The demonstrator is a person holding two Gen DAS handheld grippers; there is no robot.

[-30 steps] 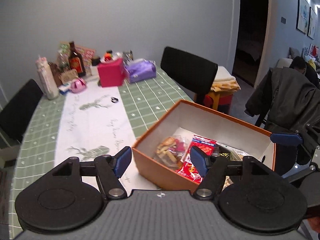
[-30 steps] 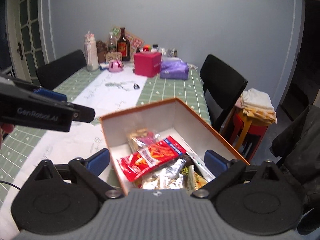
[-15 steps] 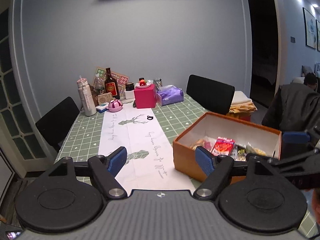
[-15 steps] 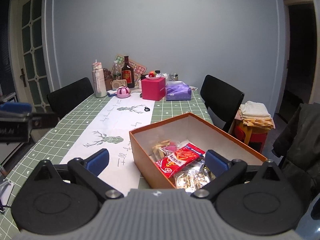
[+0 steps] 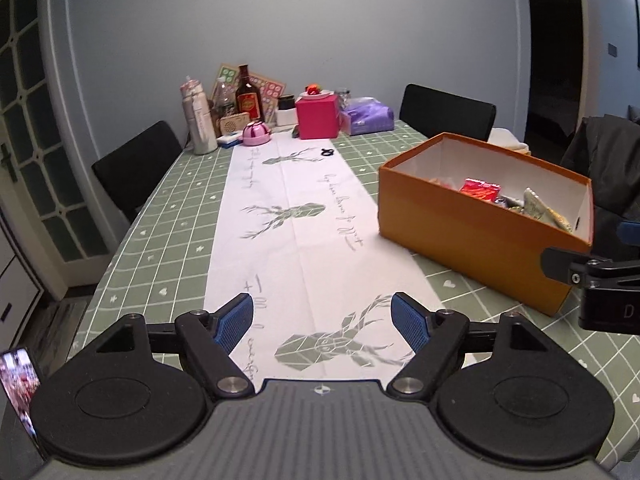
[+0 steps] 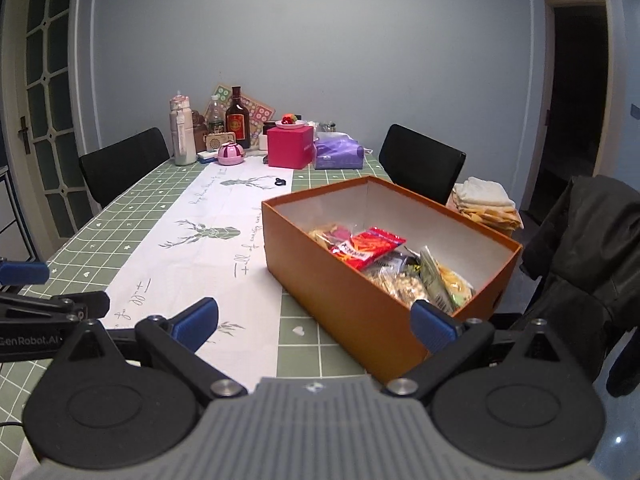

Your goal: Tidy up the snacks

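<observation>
The orange box [image 6: 360, 304] lies long axis diagonal, near-right to far-left; its snack packets [image 6: 370, 246] perhaps overlap. The left gripper [image 5: 322, 322] and right gripper [image 6: 316, 322] stand apart, empty.

We saw a pink box [image 6: 289, 147], a purple pack [image 6: 338, 154] and a brown bottle [image 6: 237, 121] at the bench's [image 6: 120, 216] far end; black chairs [image 6: 420, 162] stood beside it.

Orange box [image 6: 340, 292] open-topped, white inside, set on green checked tablecloth [image 6: 120, 224] beside white runner [image 6: 208, 240]; red snack packet [image 6: 366, 246] laid atop mixed snack bags [image 6: 432, 280].
</observation>
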